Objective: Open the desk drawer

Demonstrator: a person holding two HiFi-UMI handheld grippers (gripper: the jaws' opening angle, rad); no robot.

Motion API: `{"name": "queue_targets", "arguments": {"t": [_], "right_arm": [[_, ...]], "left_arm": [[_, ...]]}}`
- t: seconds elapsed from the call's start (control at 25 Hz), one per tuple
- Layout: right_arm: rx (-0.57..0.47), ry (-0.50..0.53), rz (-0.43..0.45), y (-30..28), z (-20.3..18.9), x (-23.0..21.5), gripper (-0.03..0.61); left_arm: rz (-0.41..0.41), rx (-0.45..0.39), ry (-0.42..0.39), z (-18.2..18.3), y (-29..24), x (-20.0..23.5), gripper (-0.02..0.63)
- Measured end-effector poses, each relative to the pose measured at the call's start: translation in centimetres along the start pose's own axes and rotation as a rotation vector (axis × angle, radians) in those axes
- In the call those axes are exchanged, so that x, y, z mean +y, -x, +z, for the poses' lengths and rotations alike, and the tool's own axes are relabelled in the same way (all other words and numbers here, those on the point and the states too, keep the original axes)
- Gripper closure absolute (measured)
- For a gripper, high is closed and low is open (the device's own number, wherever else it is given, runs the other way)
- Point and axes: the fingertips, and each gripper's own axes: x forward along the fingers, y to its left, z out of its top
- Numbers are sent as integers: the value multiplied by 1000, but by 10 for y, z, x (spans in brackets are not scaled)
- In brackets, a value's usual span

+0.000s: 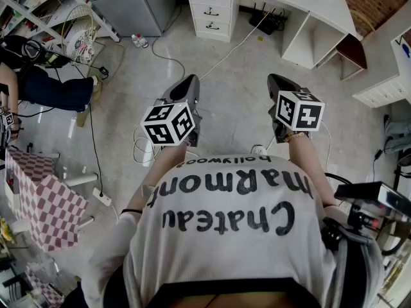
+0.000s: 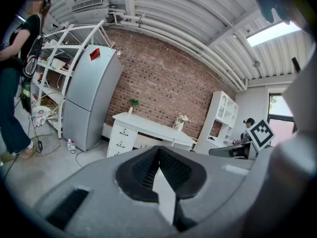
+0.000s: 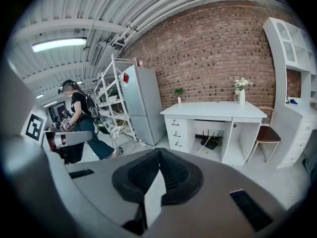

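The left hand-held gripper (image 2: 159, 150) and right hand-held gripper (image 3: 159, 151) are both closed tip to tip on nothing. The drawers (image 3: 176, 133) stand well away across the floor, stacked under the white surface (image 3: 218, 110). Each is rigid and probably slides lightly, and its small dark handle (image 3: 174, 123) looks like the place to pinch.

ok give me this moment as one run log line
stage: drawer not reached | left claw: shut, empty | right claw: shut, empty | desk: across the floor, untouched | drawers: all shut
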Motion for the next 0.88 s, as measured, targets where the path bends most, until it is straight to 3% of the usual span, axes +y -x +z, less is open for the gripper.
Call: {"name": "queue_targets", "arguments": {"t": [0.6,0.88], "right_arm": [[0,-15,-6,-3,0,11,565],[32,-6,7,-40,4,2,565]], "left_arm": [[2,-7,29,0,8,21,598],[31,3,49,-2,-10,45,598]]}}
